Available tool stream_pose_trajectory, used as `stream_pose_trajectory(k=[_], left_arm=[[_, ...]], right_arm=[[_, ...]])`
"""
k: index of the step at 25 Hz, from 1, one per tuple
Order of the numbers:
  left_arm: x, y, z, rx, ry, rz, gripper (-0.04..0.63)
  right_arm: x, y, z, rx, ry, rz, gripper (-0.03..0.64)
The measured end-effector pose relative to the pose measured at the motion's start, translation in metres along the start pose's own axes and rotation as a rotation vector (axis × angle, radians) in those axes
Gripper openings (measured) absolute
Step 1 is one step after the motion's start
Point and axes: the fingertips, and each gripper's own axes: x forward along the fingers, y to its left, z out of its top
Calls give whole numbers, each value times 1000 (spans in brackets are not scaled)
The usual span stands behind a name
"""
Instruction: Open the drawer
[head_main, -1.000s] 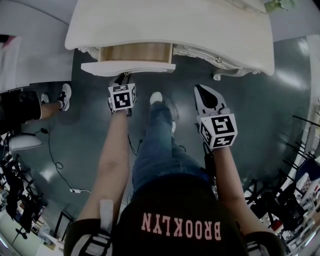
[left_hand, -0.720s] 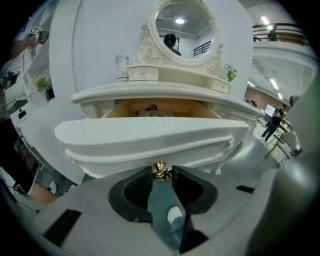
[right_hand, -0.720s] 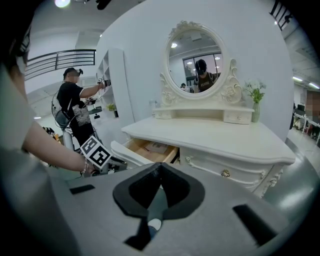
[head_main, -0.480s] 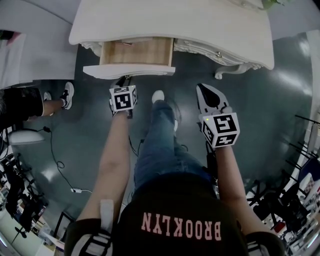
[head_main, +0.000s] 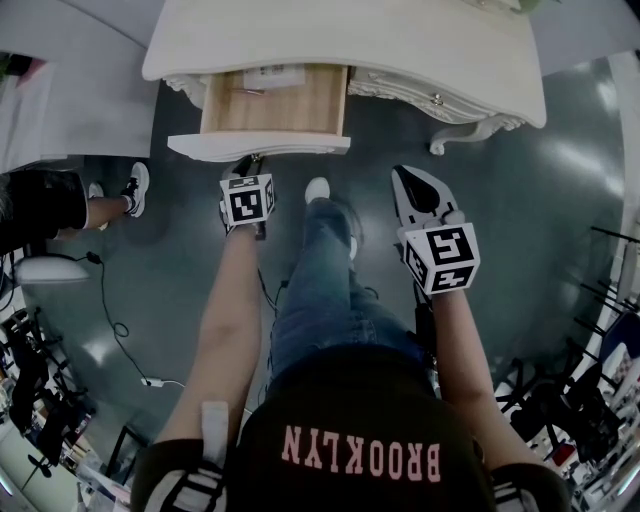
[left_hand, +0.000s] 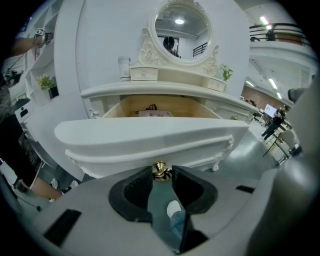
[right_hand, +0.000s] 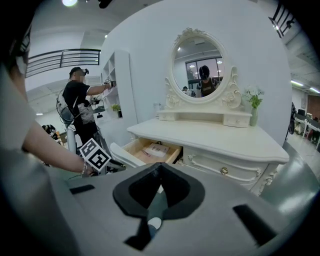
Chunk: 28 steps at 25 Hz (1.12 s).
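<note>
**Brass knob (left_hand: 159, 171) gripped; drawer (head_main: 272, 100) stands partly drawn out**

Head view. The drawer projects from under the left part of the white tabletop (head_main: 420, 50), with its wooden floor exposed. The left gripper (head_main: 249, 162) reaches the middle of the drawer front (head_main: 258, 146), which is where the pull point sits. The right gripper (head_main: 403, 176) hangs well apart to the right, above the dark floor (head_main: 520, 230), and takes no part in the work. It is judged to be held aside so that the drawer's path stays free. The person's dark shirt (head_main: 362, 452) carries the word "BROOKLYN", which reads inverted from this angle. A paper item (head_main: 268, 72) lies at the back of the drawer; its print is too small to read.

Left gripper view. The jaws clamp the knob from both sides at their tips. The knob is fixed centrally on the drawer front, so a grasp there suits a straight, even pull. No writing is legible in this view.

Right gripper view. The jaws meet at their tips with nothing between them. The open drawer lies ahead and to the left. A gold pull (right_hand: 224, 171) on the neighbouring closed front is untouched. The marker cube (right_hand: 96, 155) on the other gripper shows black squares only, no letters.
</note>
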Motion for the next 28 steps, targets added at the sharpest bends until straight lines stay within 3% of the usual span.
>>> stream_pose_trajectory(k=[11, 15, 18, 28], left_arm=[[-6, -3, -4, -3, -12, 3, 117], [-10, -1, -5, -37, 5, 29, 120], [-15, -1, -5, -15, 23, 50, 122], [-62, -19, 9, 11, -95, 55, 110]], right_arm=[[-23, 17, -12, -33, -1, 5, -5], [-36, 20, -15, -40, -6, 4, -5], [-44, 20, -13, -37, -20, 1, -5], [-66, 29, -7, -20, -78, 9, -5]])
